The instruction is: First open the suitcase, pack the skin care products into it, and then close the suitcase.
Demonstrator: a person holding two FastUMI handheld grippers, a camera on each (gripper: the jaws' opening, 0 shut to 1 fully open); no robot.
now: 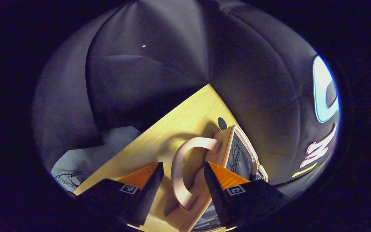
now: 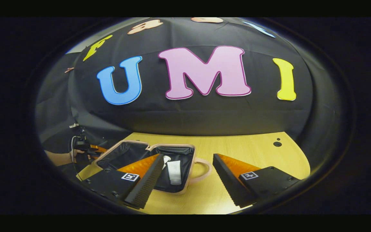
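The pink suitcase [image 2: 185,190] lies open on the wooden table [image 2: 246,148], both dark-lined halves facing up. A white tube [image 2: 174,172] rests in the right half, and a smaller white item [image 2: 166,159] peeks out beside my finger. My right gripper [image 2: 189,157] hovers open over the case's handle side, holding nothing. My left gripper [image 1: 183,165] is open, with a pink handle [image 1: 180,174] of the suitcase [image 1: 227,145] between its spread fingers, gaps on both sides. In the right gripper view that left gripper [image 2: 85,149] and a hand sit at the case's far left.
A small dark hole [image 2: 277,144] marks the table toward its back right; the same hole [image 1: 222,123] lies just beyond the case. White cloth [image 1: 85,161] lies below the table edge [image 1: 124,151]. Bare wood spreads right of the suitcase.
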